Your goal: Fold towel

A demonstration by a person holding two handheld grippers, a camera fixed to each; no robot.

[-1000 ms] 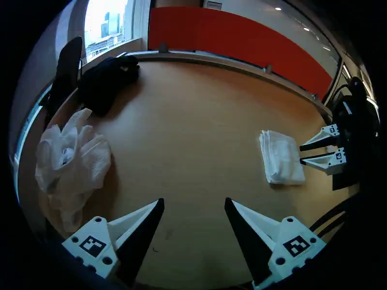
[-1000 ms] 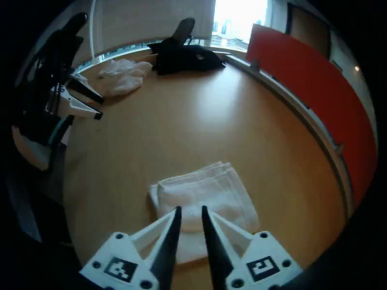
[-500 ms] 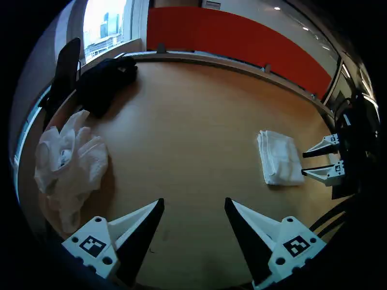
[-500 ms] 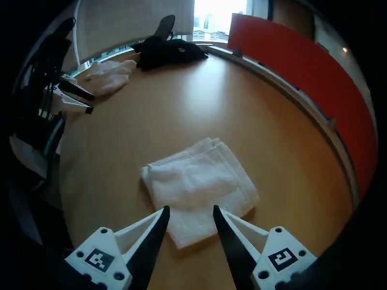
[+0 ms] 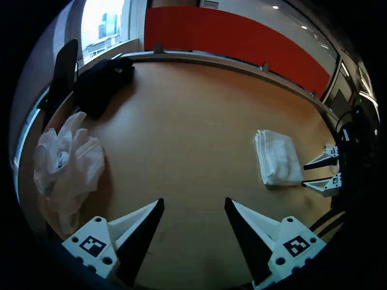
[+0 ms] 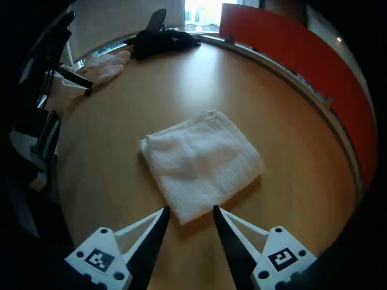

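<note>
Your right gripper (image 6: 190,212) was spread and empty at the near corner of the folded towel (image 6: 203,162), which lay flat on the surface (image 6: 290,145). Your left gripper (image 5: 193,202) was spread too, well apart from it.

Over at the rim, the right tongs (image 5: 305,175) had their body swallowed by shadow past the fingers, the dark bundle (image 5: 102,83) at the tabletop's (image 5: 193,125) far corner was too murky to name, and the white heap (image 5: 67,164) was cut short below.
</note>
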